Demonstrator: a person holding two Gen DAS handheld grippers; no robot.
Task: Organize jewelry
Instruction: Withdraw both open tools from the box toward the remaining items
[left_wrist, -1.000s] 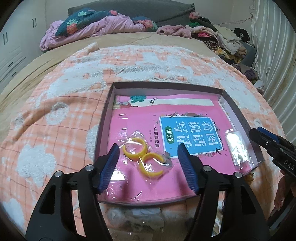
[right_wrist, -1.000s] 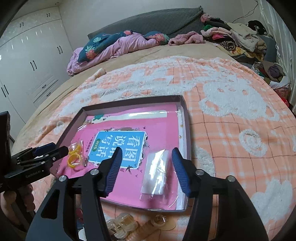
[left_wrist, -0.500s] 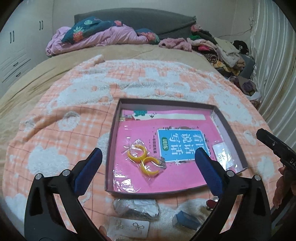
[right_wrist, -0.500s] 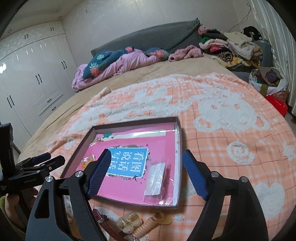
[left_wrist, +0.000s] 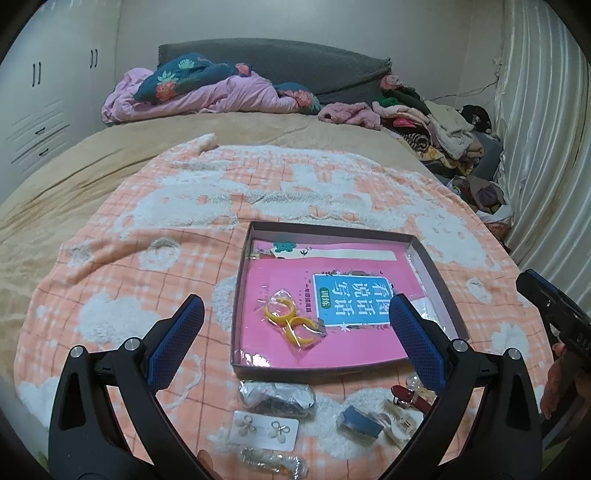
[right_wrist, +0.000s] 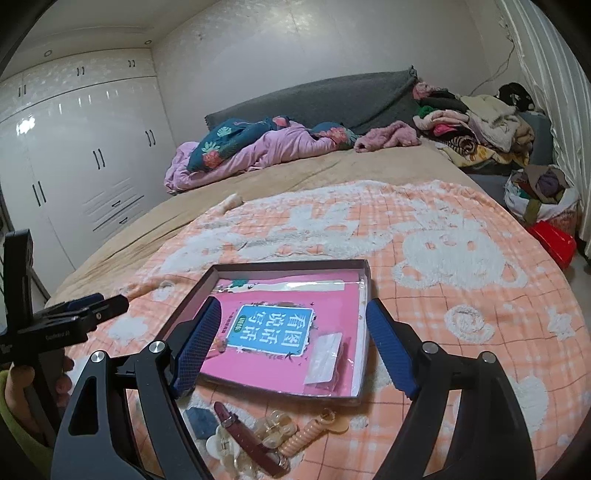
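A shallow dark-rimmed box (left_wrist: 239, 295) lies on the orange checked blanket with a pink book (left_wrist: 351, 354) inside. A clear bag of yellow rings (left_wrist: 291, 325) rests on the book's left part. A small clear packet (right_wrist: 325, 356) lies at the box's right side. My left gripper (left_wrist: 295, 302) hovers open above the box's near edge, its blue pads well apart and touching nothing. My right gripper (right_wrist: 294, 304) is also open and empty, raised over the box's near right part. Each gripper shows in the other's view: the right gripper (left_wrist: 550, 306), the left gripper (right_wrist: 85, 310).
Loose pieces lie on the blanket in front of the box: a silvery bag (left_wrist: 277, 397), an earring card (left_wrist: 264, 430), a small blue box (left_wrist: 360, 421), a red strap (right_wrist: 247, 435), pale hair clips (right_wrist: 273, 428), a coiled hair tie (right_wrist: 310, 432). Bedding and clothes are piled far behind.
Both grippers have spread their jaws wide and pulled up and back from the box. The ring bag and the clear packet stay lying inside it. More loose pieces now show below.
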